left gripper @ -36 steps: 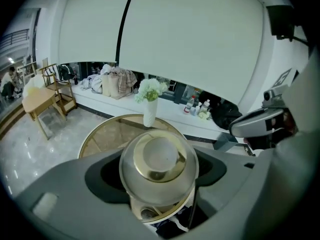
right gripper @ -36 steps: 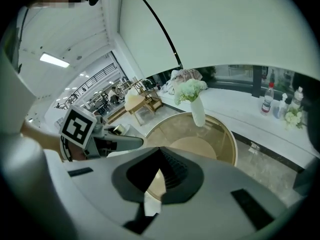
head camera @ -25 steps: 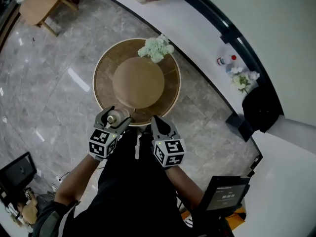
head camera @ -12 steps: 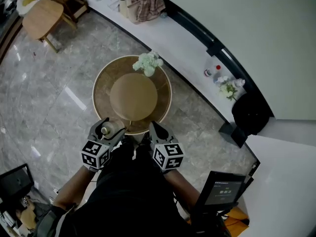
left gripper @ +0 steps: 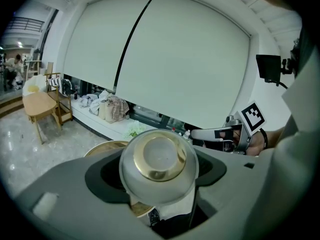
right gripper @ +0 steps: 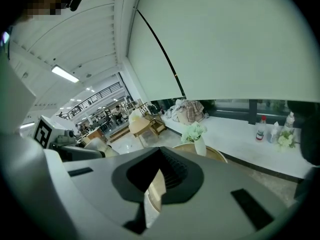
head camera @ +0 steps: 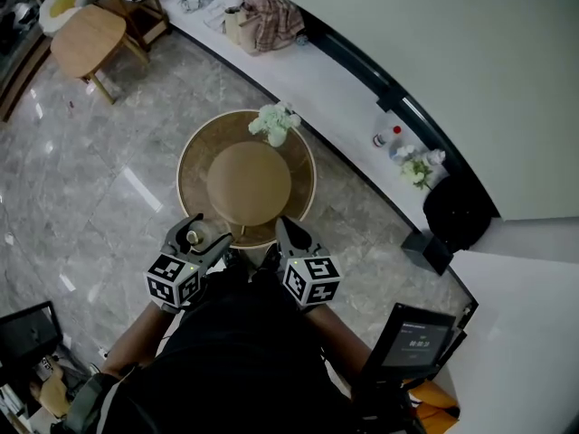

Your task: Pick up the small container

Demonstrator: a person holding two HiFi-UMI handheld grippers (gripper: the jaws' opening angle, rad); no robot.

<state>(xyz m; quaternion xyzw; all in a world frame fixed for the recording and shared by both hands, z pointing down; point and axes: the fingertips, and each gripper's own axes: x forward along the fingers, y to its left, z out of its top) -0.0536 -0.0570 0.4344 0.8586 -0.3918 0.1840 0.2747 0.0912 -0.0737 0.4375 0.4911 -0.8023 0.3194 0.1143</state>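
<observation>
- The small container [left gripper: 159, 168], a silvery round pot with a gold ring on the end facing the camera, fills the middle of the left gripper view, clamped between the two grey jaws.
- In the head view the small container [head camera: 193, 238] shows just left of centre, at the lower-left edge of the round table [head camera: 249, 183] and held above the floor.
- The left gripper [head camera: 203, 230] is pinching the container from both sides.
- The right gripper [head camera: 283, 225] sits just right of it, below the table's lower edge; its jaws are pressed nearly together with nothing between them.
- A vase of pale green flowers [head camera: 274, 123] stands at the table's upper rim.
- A white ledge [head camera: 335, 75] runs diagonally across the upper right of the head view, with a red-capped bottle [head camera: 385, 138] on it.
- A small wooden table [head camera: 86, 34] stands in the upper left on the grey marble floor [head camera: 81, 152].
</observation>
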